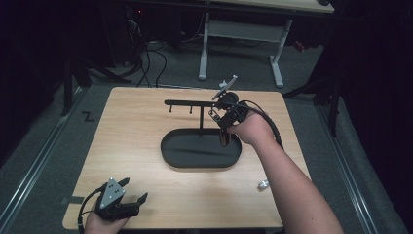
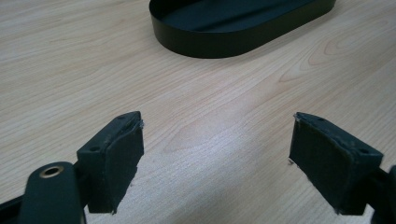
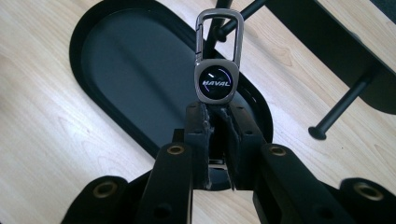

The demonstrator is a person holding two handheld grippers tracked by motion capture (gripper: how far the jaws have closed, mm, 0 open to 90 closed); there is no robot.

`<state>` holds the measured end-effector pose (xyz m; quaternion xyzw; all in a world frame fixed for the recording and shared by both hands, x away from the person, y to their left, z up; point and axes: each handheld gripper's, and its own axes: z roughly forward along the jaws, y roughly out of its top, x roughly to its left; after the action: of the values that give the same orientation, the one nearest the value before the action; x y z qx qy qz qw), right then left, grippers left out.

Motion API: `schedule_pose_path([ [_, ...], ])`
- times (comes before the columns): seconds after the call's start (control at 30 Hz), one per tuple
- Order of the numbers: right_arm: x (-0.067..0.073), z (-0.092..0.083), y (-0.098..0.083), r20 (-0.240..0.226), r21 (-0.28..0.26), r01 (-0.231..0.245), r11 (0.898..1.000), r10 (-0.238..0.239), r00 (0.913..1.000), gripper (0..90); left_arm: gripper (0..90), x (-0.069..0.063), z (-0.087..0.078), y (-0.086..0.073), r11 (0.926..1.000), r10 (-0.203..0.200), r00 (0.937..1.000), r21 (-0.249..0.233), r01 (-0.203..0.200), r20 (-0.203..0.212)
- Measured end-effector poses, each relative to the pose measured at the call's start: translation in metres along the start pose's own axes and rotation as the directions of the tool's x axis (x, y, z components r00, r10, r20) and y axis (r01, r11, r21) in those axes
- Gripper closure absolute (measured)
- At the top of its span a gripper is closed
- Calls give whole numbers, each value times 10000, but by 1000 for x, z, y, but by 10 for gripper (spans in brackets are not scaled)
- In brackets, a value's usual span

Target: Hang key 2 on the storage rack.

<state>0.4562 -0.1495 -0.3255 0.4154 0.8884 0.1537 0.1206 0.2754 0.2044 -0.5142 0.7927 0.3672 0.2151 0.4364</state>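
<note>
1. One left gripper is resting at the near left corner of the single wooden table, which is showing a pale, smooth grain. Its two black jaws are standing wide apart with nothing between them; in the left gripper view the two pads are looking rough and a little torn at the edges.
2. One black stand is sitting in the middle of the table. It is having an oval tray with a low wall as base, one thin upright post and one horizontal bar, and round pegs are sticking out of this bar.
3. One right gripper is hovering over the right end of the tray, beside the post. Its jaws are pressing together on one key fob, which is metal, with a round dark badge and a rectangular carabiner loop close to one peg.
4. One small shiny object is lying near the right edge of the table; its shape is too small to tell.
</note>
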Motion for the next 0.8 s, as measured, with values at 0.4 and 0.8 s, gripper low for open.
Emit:
schedule_pose_path([
  [0.4,-3,9,5,104,106,38,9999,-39,9999,804,181,0,-1,0,10000,27,10000,34,-27,36],
  [0.8,0,28,10,484,150,-90,9998,82,9988,800,181,0,0,0,10000,84,10000,30,-84,54],
])
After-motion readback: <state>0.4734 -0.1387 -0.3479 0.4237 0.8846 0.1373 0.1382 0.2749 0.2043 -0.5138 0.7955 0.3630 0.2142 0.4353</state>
